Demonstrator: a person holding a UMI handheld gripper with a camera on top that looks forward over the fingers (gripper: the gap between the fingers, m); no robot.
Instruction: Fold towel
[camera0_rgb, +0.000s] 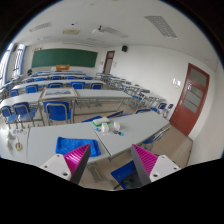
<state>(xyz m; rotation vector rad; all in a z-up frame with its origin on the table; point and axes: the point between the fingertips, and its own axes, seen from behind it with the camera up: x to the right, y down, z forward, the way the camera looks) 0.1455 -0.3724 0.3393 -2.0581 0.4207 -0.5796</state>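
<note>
My gripper (109, 160) is open and empty, held high above the desks. Its magenta pads (75, 157) stand wide apart. A flat blue piece that looks like the towel (72, 146) lies on the near white desk (40, 148), just beyond the left finger and partly hidden by it. A second white desk (140, 128) runs ahead of the right finger.
A blue chair seat (125, 177) sits low between the fingers in the gap between the two desks. Small white and green items (105, 124) stand on the desk ahead. Rows of desks with blue chairs (55, 100) fill the room. A brown door (190, 95) is at the right.
</note>
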